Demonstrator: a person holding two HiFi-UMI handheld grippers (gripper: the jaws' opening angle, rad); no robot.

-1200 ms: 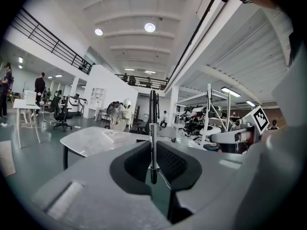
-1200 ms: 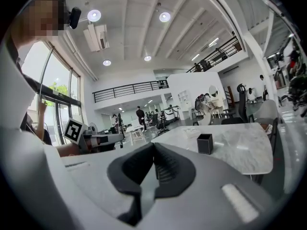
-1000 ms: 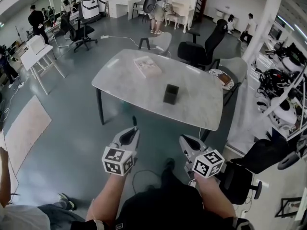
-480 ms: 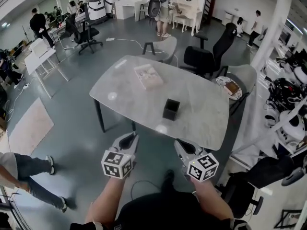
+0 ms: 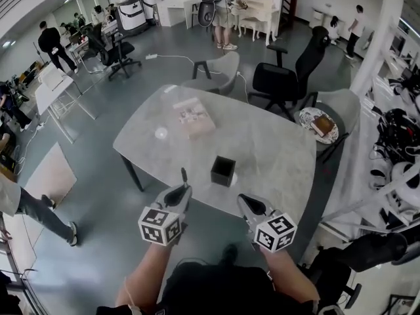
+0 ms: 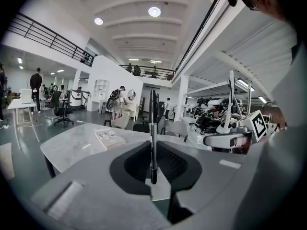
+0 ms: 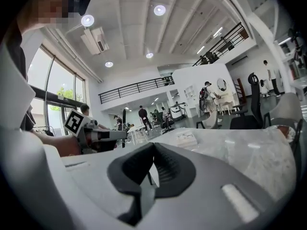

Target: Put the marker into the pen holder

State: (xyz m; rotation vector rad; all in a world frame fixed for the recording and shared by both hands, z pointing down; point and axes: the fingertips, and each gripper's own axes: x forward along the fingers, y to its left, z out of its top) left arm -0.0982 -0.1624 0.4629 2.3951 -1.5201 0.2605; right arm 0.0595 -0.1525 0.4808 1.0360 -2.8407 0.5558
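In the head view my left gripper point(image 5: 179, 193) hovers at the near edge of the grey table point(image 5: 275, 143), shut on a slim black marker point(image 5: 184, 175) that sticks upright from its jaws. The left gripper view shows the marker point(image 6: 153, 128) clamped vertically between the dark pads of that gripper point(image 6: 153, 150). A black square pen holder point(image 5: 222, 170) stands on the table just ahead, between the two grippers. My right gripper point(image 5: 247, 203) sits to its right, shut and empty, and in the right gripper view point(image 7: 152, 147) its pads meet at the tips.
A pale book point(image 5: 193, 117) lies farther back on the table, and a small white spot point(image 5: 161, 133) lies to its left. Office chairs point(image 5: 275, 81) stand behind the table. A round stool with a box point(image 5: 321, 125) is at the right. People walk in the background.
The view has come closer to the table. Both grippers now reach its near edge, and the pen holder is much nearer to them. The marker stays held in the left gripper.
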